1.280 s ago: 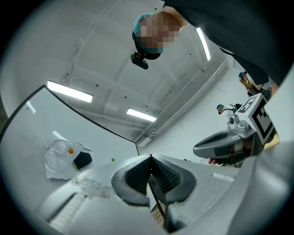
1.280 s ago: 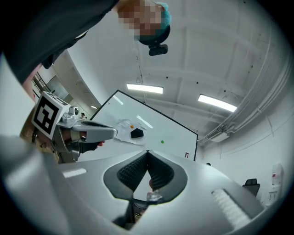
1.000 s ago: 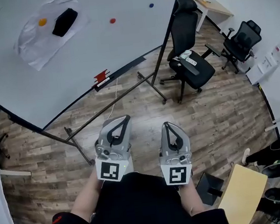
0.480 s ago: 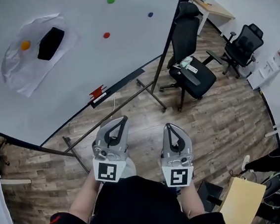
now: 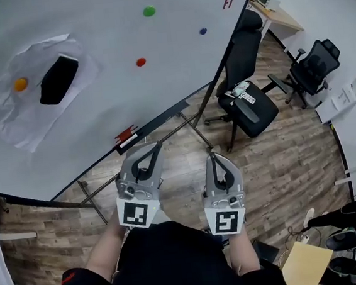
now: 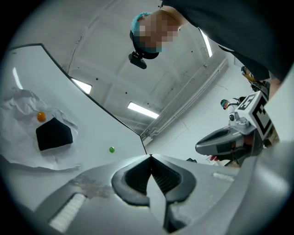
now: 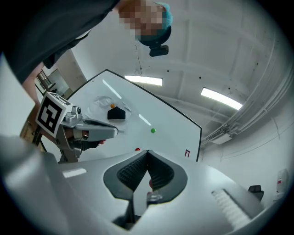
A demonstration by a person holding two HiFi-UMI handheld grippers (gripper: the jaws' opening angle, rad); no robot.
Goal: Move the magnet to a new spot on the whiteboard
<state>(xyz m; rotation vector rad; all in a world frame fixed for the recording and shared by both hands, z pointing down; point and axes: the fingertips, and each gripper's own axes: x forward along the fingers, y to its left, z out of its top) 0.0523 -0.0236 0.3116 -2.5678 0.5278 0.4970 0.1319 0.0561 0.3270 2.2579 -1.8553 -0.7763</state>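
As you hold the left gripper point(image 5: 155, 146) and right gripper point(image 5: 212, 156) side by side — each with jaws pressed together — the whiteboard point(image 5: 100, 125) stands well apart.

The person holds both tools low in front of the torso point(image 5: 178, 268), side by side and a little apart, tips pointing forward. The left tool point(image 5: 158, 146) leans slightly inward, its jaws pressed together with nothing between them. The right tool point(image 5: 212, 156) points nearly straight ahead, its jaws likewise closed and empty. The bare left forearm point(image 5: 106, 254) and right forearm point(image 5: 241, 260) run back from the tools, elbows bent.
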